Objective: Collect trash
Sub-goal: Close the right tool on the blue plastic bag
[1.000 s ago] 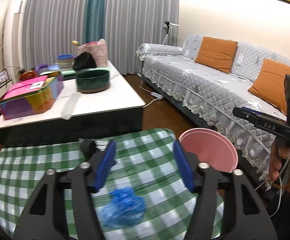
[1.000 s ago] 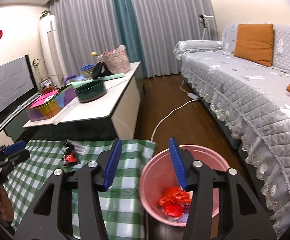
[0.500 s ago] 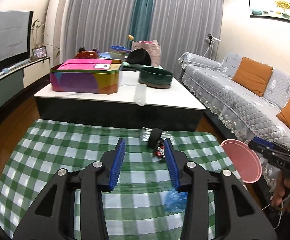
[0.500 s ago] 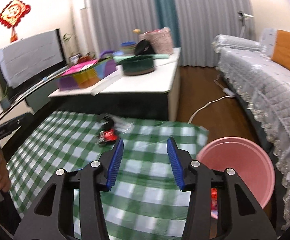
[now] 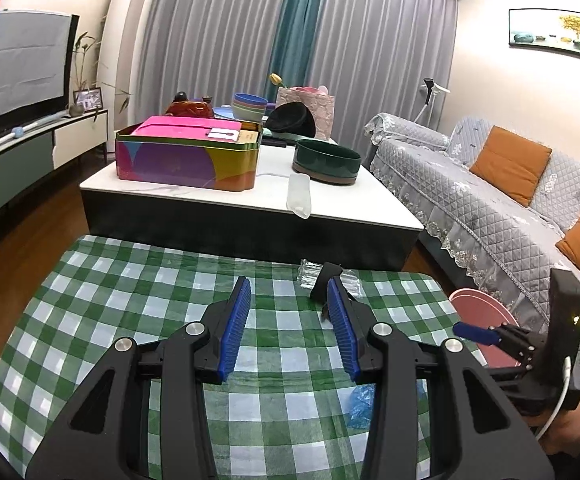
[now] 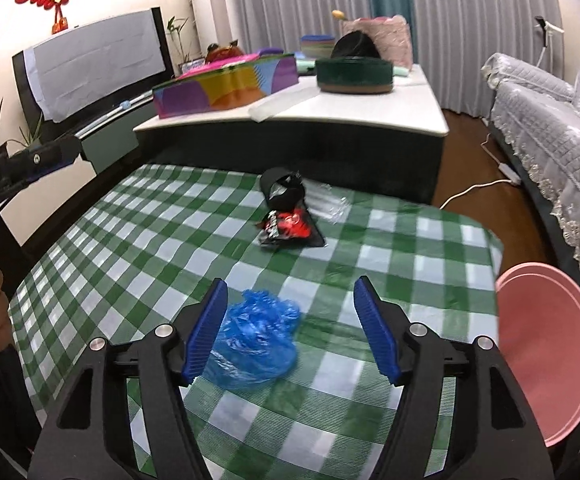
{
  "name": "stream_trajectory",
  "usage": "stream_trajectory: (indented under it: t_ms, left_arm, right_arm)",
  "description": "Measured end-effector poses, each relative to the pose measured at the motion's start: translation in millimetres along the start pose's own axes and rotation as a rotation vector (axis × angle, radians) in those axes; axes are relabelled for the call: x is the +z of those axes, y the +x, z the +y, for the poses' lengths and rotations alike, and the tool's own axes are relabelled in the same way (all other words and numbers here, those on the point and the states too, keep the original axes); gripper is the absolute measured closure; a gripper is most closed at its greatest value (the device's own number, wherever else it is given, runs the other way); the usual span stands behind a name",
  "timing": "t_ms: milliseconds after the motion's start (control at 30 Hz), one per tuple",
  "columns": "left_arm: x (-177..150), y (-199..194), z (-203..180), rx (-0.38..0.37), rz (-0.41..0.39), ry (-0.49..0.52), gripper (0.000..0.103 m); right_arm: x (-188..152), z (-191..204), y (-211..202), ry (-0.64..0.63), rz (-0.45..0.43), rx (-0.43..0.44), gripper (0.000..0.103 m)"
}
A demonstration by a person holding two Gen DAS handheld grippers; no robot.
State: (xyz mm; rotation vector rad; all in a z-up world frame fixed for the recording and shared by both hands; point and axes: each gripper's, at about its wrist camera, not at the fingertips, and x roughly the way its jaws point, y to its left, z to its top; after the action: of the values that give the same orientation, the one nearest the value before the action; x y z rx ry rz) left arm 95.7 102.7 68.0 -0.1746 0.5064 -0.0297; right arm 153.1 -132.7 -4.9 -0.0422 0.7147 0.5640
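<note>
A crumpled blue plastic bag lies on the green checked tablecloth, just inside my right gripper's left finger. My right gripper is open and empty above it. Farther on lie a red and black wrapper, a black cup and clear plastic. A pink bin stands off the table's right edge. My left gripper is open and empty over the cloth; the blue bag shows low by its right finger, the black cup beyond it.
A low white table behind carries a colourful tin, a dark green bowl and other items. A grey sofa with orange cushions runs along the right. A TV stands at the left.
Both grippers have swung left from the pink bin to over the checked cloth. My right gripper has dropped close to the blue bag, which now lies between its fingers.
</note>
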Motion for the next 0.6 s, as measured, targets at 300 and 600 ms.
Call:
stream_trajectory:
  t_ms: [300, 600]
  left_arm:
    - [-1, 6, 1, 0.001, 0.006, 0.000, 0.063]
    - [-1, 10, -2, -0.004, 0.012, 0.002, 0.063]
  right_arm:
    - [-13, 14, 31, -0.027, 0.105, 0.052, 0.033]
    - [-23, 19, 43, -0.068, 0.176, 0.084, 0.085]
